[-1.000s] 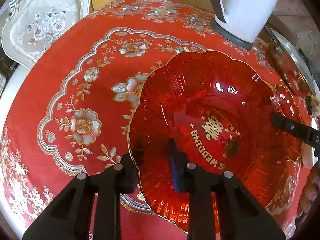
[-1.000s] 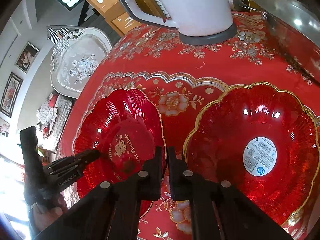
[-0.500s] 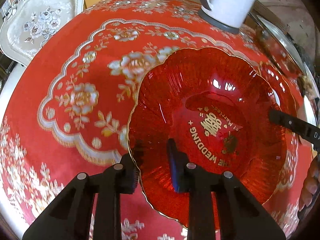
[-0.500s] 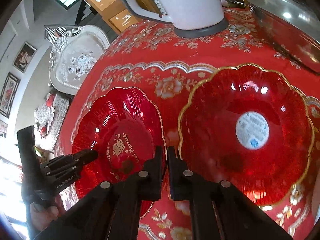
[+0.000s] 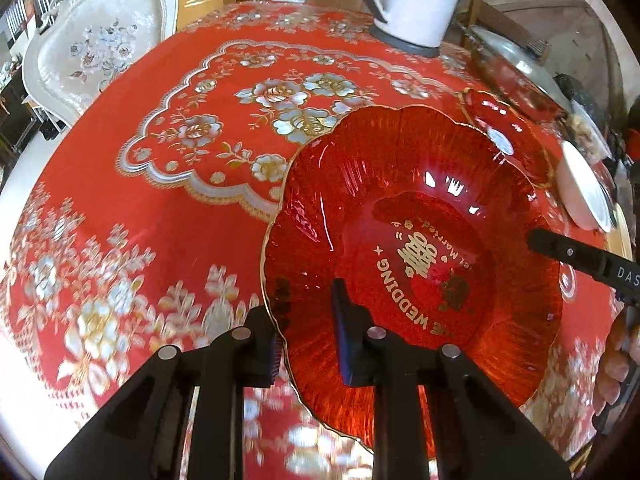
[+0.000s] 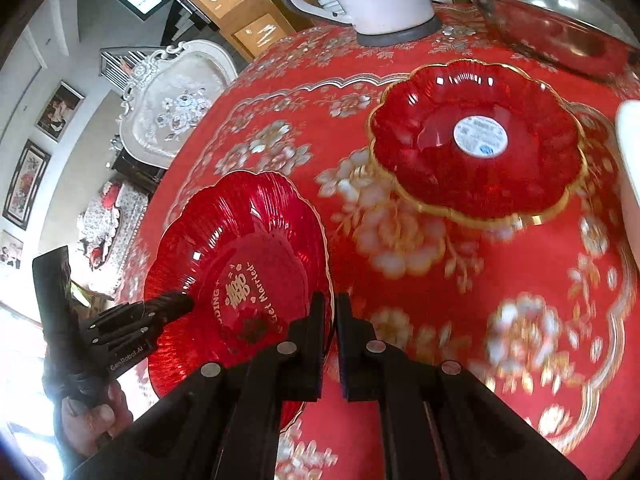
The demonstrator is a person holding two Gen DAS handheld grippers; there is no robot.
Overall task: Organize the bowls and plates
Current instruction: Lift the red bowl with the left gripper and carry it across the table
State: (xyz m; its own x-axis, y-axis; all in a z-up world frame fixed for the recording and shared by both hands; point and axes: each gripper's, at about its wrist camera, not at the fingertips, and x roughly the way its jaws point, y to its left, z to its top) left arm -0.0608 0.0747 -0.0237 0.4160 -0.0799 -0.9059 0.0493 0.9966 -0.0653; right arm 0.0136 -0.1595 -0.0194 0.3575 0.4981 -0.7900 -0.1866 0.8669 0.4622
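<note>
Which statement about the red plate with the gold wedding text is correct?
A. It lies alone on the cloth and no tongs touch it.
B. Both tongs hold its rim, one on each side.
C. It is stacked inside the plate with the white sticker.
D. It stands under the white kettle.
B: the left tongs and the right tongs each close over the rim of the wedding plate, on opposite sides.

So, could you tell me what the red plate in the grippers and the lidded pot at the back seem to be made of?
Red plate: probably glass, possibly clear plastic; translucent, glossy, ribbed, with a gilt rim; the left gripper finger shows through it. Lidded pot: likely stainless steel; silvery and mirror-like, reflecting the red cloth.
</note>
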